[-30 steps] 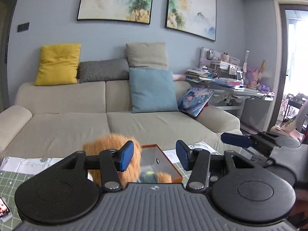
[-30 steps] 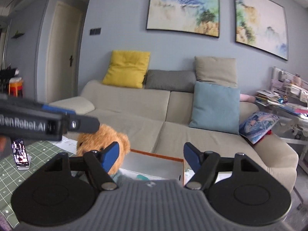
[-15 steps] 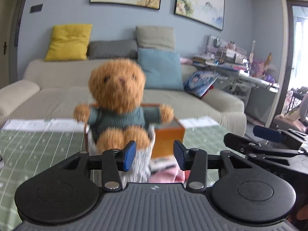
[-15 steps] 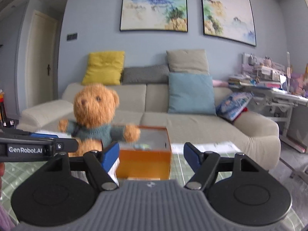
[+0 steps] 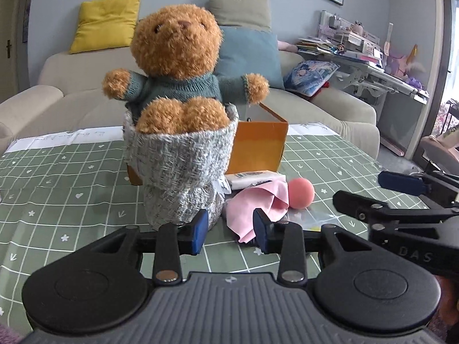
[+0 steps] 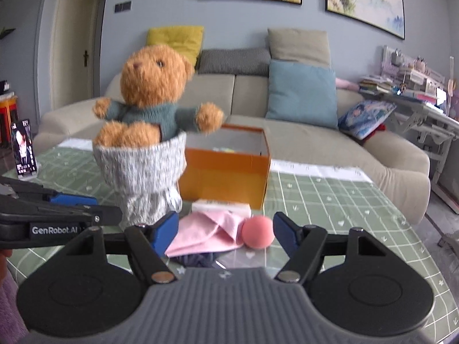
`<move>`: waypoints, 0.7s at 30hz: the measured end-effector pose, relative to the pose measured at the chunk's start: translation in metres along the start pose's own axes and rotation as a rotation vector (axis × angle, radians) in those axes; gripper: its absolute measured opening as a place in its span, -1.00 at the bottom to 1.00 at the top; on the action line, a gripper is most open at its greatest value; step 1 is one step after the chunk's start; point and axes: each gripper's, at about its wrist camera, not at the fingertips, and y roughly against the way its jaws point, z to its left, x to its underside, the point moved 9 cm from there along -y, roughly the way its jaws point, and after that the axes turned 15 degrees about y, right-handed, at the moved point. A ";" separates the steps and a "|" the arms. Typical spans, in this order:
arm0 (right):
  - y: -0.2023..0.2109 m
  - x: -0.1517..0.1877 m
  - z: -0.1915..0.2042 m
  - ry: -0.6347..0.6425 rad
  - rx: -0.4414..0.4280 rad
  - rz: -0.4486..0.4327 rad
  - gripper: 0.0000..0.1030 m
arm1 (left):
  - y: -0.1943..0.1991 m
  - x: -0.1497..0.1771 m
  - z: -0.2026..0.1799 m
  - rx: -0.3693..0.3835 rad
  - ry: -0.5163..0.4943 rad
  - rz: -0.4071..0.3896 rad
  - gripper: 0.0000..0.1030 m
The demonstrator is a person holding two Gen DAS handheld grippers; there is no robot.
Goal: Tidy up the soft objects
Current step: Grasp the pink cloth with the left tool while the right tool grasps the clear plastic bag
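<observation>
A brown teddy bear (image 5: 175, 57) in a teal sweater sits in a grey knitted hat (image 5: 180, 172) on the green checked table; it also shows in the right wrist view (image 6: 149, 91). Behind it stands an open orange box (image 5: 258, 143) (image 6: 226, 177). A pink cloth (image 5: 252, 203) (image 6: 206, 235), a pink ball (image 5: 299, 193) (image 6: 256, 232) and a white packet (image 5: 252, 179) lie in front of the box. My left gripper (image 5: 229, 230) is open and empty, just short of the hat and cloth. My right gripper (image 6: 222, 230) is open and empty, over the cloth and ball.
A beige sofa (image 6: 315, 143) with several cushions runs behind the table. A phone on a stand (image 6: 24, 149) is at the table's left edge. A cluttered desk (image 5: 373, 66) stands at the right. A dark cloth (image 6: 198, 259) lies under the pink one.
Both grippers have tilted down and moved closer to the table, so the bear, hat, box, cloth and ball now fill the views. Both stay open.
</observation>
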 end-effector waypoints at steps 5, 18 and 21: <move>-0.024 0.016 -0.002 -0.016 -0.022 0.094 0.16 | -0.013 0.004 -0.003 0.028 -0.009 0.036 -0.19; -0.073 0.048 -0.013 -0.084 -0.118 0.264 0.06 | -0.059 0.020 -0.015 0.076 -0.024 0.150 -0.19; -0.087 0.058 -0.013 -0.080 -0.128 0.308 0.08 | -0.070 0.021 -0.012 0.060 -0.033 0.165 -0.05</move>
